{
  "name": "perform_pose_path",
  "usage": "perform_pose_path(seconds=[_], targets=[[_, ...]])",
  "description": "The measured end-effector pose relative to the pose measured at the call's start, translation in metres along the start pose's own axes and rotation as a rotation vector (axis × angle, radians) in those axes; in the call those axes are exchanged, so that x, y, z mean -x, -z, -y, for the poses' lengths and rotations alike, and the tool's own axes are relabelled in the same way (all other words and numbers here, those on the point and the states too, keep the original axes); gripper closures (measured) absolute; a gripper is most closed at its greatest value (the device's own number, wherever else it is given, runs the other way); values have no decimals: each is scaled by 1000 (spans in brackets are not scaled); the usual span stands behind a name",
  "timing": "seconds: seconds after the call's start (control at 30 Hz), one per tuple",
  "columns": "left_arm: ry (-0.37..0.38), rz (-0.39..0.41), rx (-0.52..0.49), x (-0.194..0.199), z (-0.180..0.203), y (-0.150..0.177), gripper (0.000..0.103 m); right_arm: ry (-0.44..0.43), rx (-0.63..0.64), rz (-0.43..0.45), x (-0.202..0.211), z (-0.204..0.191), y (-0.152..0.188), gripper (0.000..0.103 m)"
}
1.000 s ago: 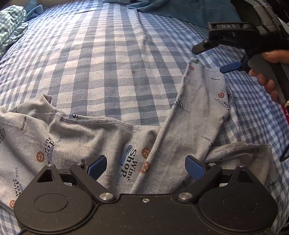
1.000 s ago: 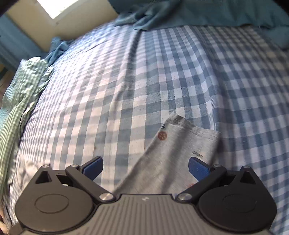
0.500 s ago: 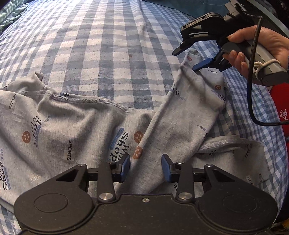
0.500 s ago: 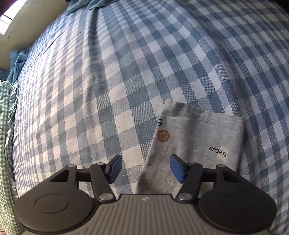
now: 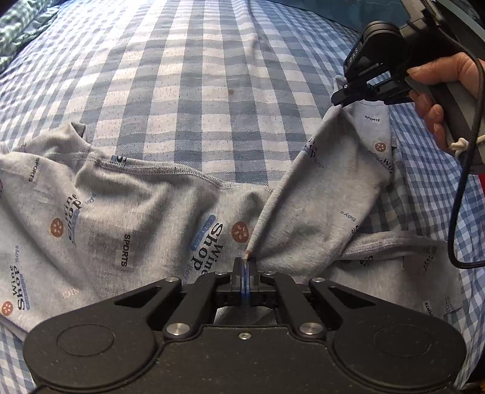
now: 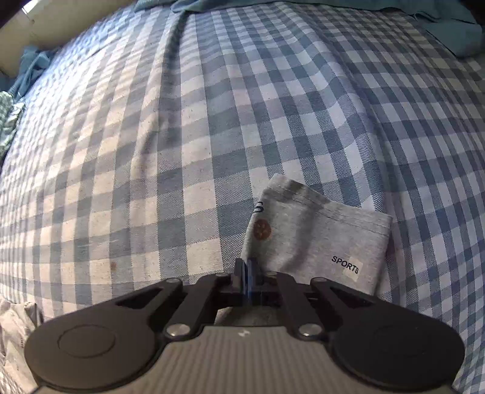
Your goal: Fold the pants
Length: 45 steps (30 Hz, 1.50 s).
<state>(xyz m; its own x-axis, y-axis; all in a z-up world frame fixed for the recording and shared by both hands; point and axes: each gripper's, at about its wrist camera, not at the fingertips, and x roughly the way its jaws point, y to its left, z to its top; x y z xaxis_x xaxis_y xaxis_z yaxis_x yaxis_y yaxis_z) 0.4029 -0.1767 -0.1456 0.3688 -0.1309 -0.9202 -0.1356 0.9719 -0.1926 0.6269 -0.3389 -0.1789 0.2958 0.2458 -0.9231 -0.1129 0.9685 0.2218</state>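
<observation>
Grey printed pants (image 5: 121, 218) lie spread on the checked bed. One leg (image 5: 333, 181) runs from the crotch up to the right. My left gripper (image 5: 246, 266) is shut on the edge of this leg near the crotch. My right gripper (image 6: 248, 272) is shut on the left edge of the same leg near its cuff (image 6: 318, 230); it also shows in the left wrist view (image 5: 342, 100), held by a hand. The leg's edge is pulled taut between the two grippers. The other leg (image 5: 409, 272) lies folded at the lower right.
The blue and white checked bedsheet (image 5: 197, 75) stretches far beyond the pants. A green checked cloth (image 5: 21, 24) lies at the far left. Teal fabric (image 6: 439, 27) is bunched at the bed's far edge. A black cable (image 5: 454, 212) hangs from the right gripper.
Both grippers went from open to shut, each closing on the edge of the pant leg. The leg's edge has lifted into a taut ridge between them.
</observation>
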Motion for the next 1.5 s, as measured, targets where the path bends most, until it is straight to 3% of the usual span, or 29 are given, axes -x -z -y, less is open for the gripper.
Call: perform_pose_path(seconds=[0.23, 0.47, 0.57, 0.7, 0.9, 1.07, 1.17, 1.23, 1.3, 1.5], targets=[[-40, 124, -143, 42, 21, 13, 103, -132, 21, 229, 99, 40, 36, 102], [-47, 200, -333, 73, 51, 41, 103, -157, -60, 418, 184, 99, 130, 102], [-55, 180, -408, 68, 63, 58, 103, -140, -165, 409, 189, 129, 175, 102], [-70, 130, -477, 56, 73, 79, 103, -120, -332, 332, 167, 170, 232, 102], [-117, 105, -559, 45, 78, 98, 103, -112, -399, 286, 145, 186, 283, 102], [-133, 97, -570, 41, 79, 101, 103, -135, -439, 274, 138, 192, 297, 97], [-140, 97, -574, 41, 81, 102, 103, -174, -510, 276, 135, 204, 302, 82], [-141, 99, -571, 42, 81, 102, 103, -190, -557, 284, 135, 213, 304, 65], [-142, 101, -566, 44, 81, 102, 103, -197, -618, 283, 132, 223, 305, 58], [-143, 98, -568, 45, 81, 101, 103, -190, -818, 271, 119, 251, 306, 57]])
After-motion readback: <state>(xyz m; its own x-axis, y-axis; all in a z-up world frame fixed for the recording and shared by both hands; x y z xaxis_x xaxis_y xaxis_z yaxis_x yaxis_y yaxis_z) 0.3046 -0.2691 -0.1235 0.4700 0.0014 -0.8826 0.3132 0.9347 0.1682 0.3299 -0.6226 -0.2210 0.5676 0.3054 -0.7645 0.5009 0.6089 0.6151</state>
